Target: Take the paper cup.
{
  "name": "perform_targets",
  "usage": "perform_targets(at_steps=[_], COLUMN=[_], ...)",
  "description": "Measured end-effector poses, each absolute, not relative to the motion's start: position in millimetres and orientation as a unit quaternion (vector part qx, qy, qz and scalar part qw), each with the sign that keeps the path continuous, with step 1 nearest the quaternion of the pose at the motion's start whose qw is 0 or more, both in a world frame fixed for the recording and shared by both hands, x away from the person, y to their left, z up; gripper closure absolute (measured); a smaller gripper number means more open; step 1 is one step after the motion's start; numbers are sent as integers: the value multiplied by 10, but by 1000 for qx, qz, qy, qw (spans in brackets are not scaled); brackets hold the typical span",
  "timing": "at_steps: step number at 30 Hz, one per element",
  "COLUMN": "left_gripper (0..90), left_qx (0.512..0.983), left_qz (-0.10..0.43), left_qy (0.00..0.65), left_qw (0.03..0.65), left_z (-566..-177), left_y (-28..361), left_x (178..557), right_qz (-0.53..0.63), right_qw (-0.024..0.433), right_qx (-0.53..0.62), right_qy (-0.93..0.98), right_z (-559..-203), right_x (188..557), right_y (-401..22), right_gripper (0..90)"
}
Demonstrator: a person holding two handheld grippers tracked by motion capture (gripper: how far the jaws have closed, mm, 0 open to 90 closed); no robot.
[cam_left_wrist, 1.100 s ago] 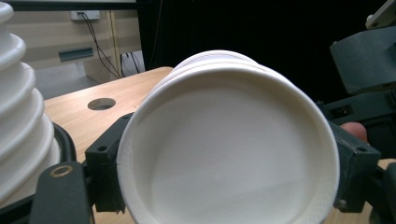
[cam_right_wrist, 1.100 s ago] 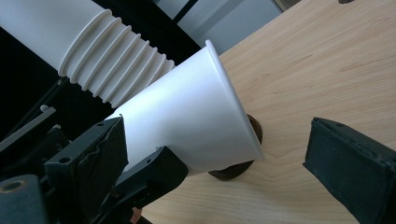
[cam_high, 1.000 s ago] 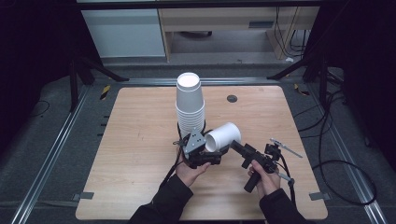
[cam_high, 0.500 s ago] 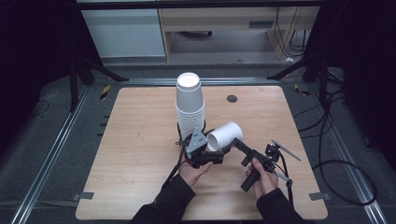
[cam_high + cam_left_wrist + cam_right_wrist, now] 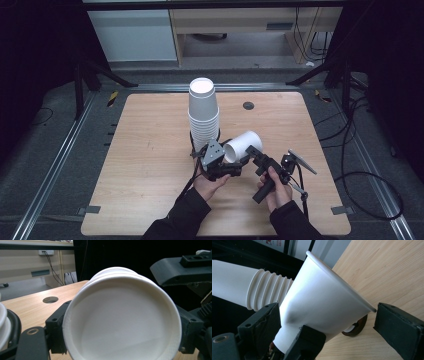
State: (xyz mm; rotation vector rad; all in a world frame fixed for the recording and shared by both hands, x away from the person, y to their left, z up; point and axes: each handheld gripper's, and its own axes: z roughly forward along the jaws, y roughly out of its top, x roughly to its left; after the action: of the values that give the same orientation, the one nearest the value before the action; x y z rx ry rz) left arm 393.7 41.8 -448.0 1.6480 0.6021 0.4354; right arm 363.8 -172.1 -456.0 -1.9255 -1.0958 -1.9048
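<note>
The single paper cup (image 5: pixel 243 145) lay on its side above the table (image 5: pixel 150 150), just right of the upside-down cup stack (image 5: pixel 203 112), mouth facing away from the person. L gripper (image 5: pixel 231 161) pinched it near the closed base; in the left gripper view the jaws sat vs. both sides of the cup. R gripper (image 5: pixel 256 156) (jaws spread wide) bracketed the cup w/o clamping; a clear gap showed at one jaw in the right gripper view.
</note>
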Motion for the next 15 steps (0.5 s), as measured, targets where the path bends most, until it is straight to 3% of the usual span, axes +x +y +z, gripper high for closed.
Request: perform_targets(at_steps=[15], left_gripper=[185], left_qx=[716], left_qz=[200], left_qy=[256], left_qw=[618], left_z=[-4515], left_y=[387], left_x=[3909], right_qz=[-645], right_qw=[149], right_qx=[-678], right_qy=[-320], right_z=[-4621], right_x=[3707], right_y=[-1705], right_gripper=[69])
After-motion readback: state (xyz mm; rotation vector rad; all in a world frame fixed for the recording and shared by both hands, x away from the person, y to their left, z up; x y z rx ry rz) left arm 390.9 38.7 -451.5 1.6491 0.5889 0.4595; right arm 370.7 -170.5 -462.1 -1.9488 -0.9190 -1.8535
